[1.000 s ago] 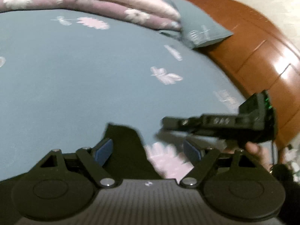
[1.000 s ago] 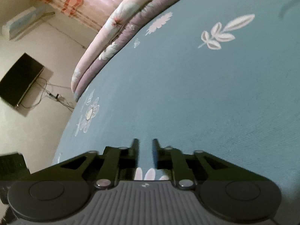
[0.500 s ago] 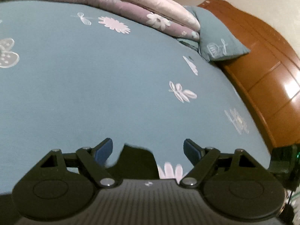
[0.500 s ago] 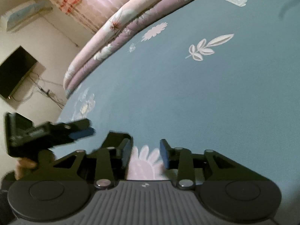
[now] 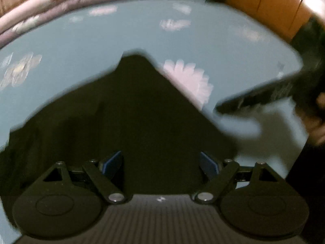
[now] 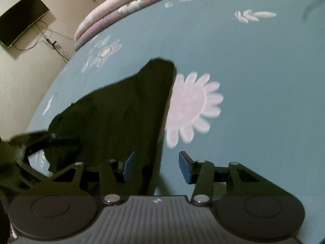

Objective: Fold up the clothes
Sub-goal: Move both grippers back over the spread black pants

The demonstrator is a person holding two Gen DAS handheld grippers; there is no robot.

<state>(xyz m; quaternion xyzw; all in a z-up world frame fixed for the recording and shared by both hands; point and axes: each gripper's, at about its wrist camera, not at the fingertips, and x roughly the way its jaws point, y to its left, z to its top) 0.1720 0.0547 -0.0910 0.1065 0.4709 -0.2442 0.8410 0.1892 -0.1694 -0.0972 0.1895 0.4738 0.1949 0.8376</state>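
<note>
Two handheld grippers hover over a blue-grey bedsheet [image 6: 254, 65] printed with pale flowers. At the left of the right wrist view, the left gripper [image 6: 61, 140] pokes in over a dark garment [image 6: 121, 118] lying flat from lower left to centre. Bottom centre, the right gripper [image 6: 155, 165] has jaws opening, the garment's edge below the gap, unpinched. In the left wrist view, the left gripper [image 5: 161, 162] stands wide apart above the garment [image 5: 130, 118], holding nothing
</note>
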